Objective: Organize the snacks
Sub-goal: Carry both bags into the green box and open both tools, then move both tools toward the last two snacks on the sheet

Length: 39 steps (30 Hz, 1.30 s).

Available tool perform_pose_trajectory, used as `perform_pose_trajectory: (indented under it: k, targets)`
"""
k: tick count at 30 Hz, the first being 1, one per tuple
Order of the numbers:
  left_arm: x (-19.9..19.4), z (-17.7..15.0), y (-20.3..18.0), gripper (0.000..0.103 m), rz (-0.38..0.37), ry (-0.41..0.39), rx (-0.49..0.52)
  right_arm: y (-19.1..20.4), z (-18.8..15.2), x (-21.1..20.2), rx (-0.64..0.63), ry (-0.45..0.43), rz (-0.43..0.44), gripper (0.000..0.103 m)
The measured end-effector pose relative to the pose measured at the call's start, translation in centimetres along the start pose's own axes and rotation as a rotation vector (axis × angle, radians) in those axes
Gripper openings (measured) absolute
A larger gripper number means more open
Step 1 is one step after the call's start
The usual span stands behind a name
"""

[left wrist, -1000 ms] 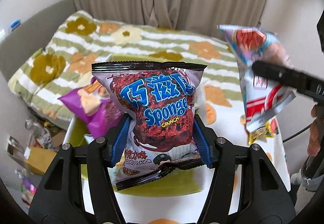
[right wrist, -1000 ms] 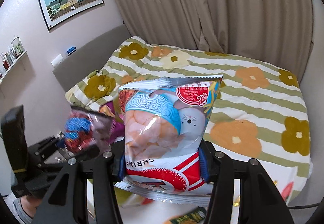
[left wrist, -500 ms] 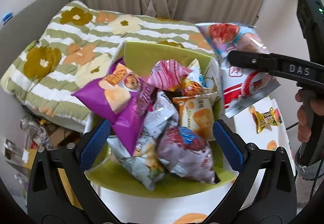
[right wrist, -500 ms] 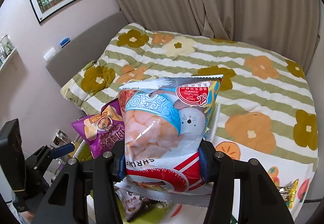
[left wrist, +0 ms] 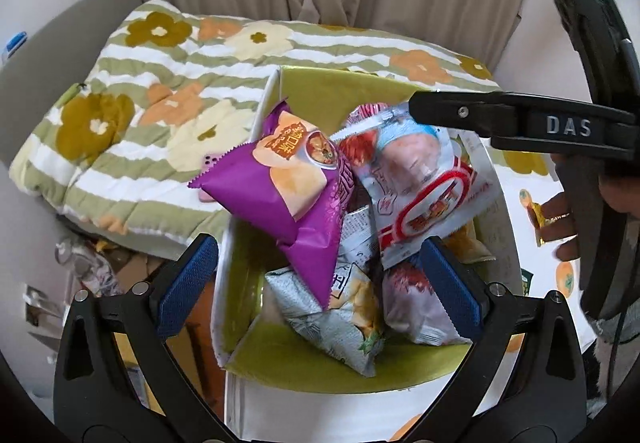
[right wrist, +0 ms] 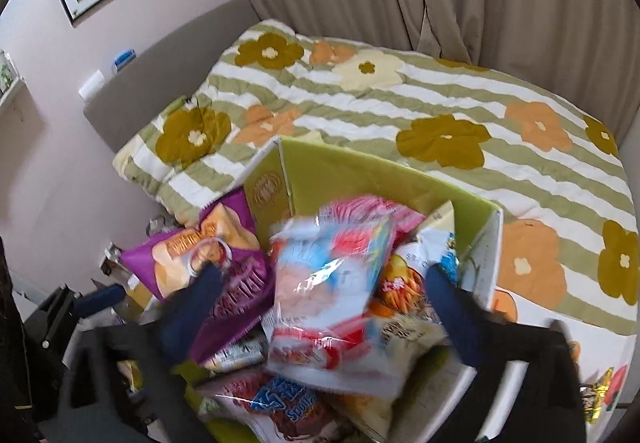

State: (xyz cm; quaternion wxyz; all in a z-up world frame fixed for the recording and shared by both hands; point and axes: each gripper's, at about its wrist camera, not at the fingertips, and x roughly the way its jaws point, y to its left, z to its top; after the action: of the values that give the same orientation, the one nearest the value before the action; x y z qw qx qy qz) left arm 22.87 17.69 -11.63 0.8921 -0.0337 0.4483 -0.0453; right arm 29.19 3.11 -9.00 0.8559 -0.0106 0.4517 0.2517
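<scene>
Judging from its puffed, crinkled film, the shrimp-chip bag [right wrist: 332, 283] is expected to be light, soft, slippery and crushable, best pinched at a flat sealed edge. It is seen lying loose atop the heap in the green box [left wrist: 340, 99], just ahead of the right hand-held gripper [right wrist: 320, 307], between its spread, released fingers. The left hand-held gripper [left wrist: 316, 283] is likewise held wide, empty, before the purple bag [left wrist: 280, 187].

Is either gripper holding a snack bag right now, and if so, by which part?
Neither. The left gripper is open and empty; the right gripper is open, the shrimp chip bag lying loose on the box's pile.
</scene>
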Motion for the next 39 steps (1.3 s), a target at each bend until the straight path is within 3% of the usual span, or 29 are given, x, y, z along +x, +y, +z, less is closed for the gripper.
perform_pose_trajectory:
  k: [8, 13, 26, 39]
  targets:
    - [-0.6, -0.1, -1.3, 0.101, 0.011, -0.015, -0.006, 0.1, -1.2, -1.2, -0.031, -0.021, -0.041, 0.103]
    - [-2.7, 0.0, -3.3, 0.101, 0.027, -0.057, -0.003, -0.3, -1.7, -4.5, -0.048, -0.061, -0.031, 0.103]
    - [-7.6, -1.4, -12.5, 0.101, 0.008, -0.168, 0.081, -3.6, -5.5, -15.9, -0.026, -0.216, -0.074, 0.103]
    - [-9.0, -5.2, -22.3, 0.101, -0.063, -0.173, 0.153, -10.0, -13.3, -23.5, 0.044, -0.256, -0.199, 0.103]
